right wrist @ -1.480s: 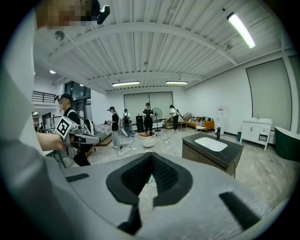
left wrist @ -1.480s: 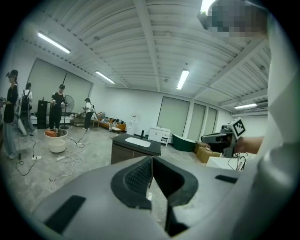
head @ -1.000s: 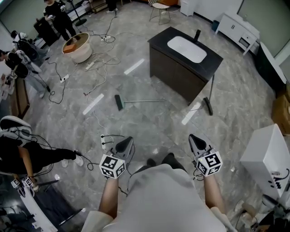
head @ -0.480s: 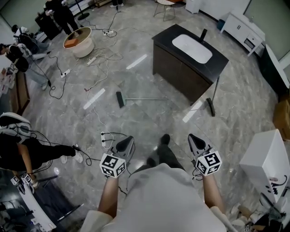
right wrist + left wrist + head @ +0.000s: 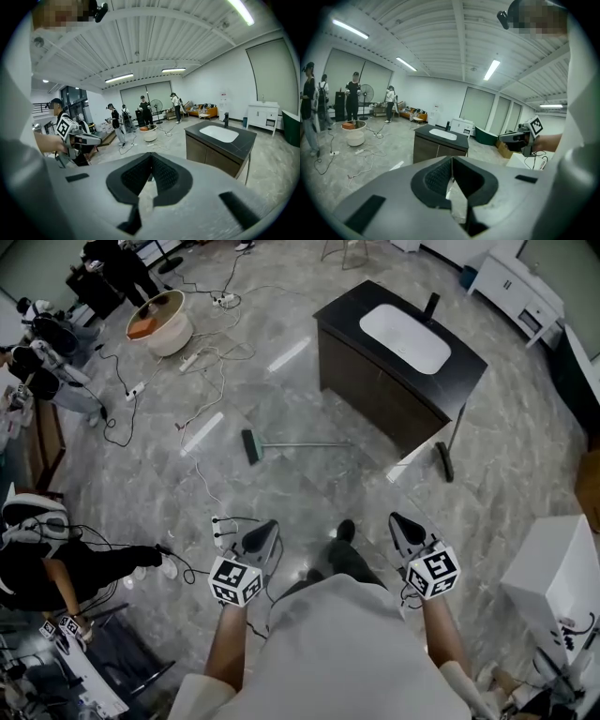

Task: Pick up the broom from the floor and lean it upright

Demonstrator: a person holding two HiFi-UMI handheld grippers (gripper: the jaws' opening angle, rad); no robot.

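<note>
Currently both tools are held low, side by side. Left gripper [image 5: 266,529]: jaws pressed together, nothing between the ribbed black pads. Right gripper [image 5: 399,521]: likewise closed and empty (each carries a cube with square markers). Broom [image 5: 300,444] lies flat on the glossy grey marbled floor [image 5: 309,493], well ahead of both grippers. It has a thin straight metal handle and a short dark rectangular head at its left end. The handle tip lies near the front of a dark boxy cabinet [image 5: 375,399] with an oval white basin [image 5: 405,338].
</note>
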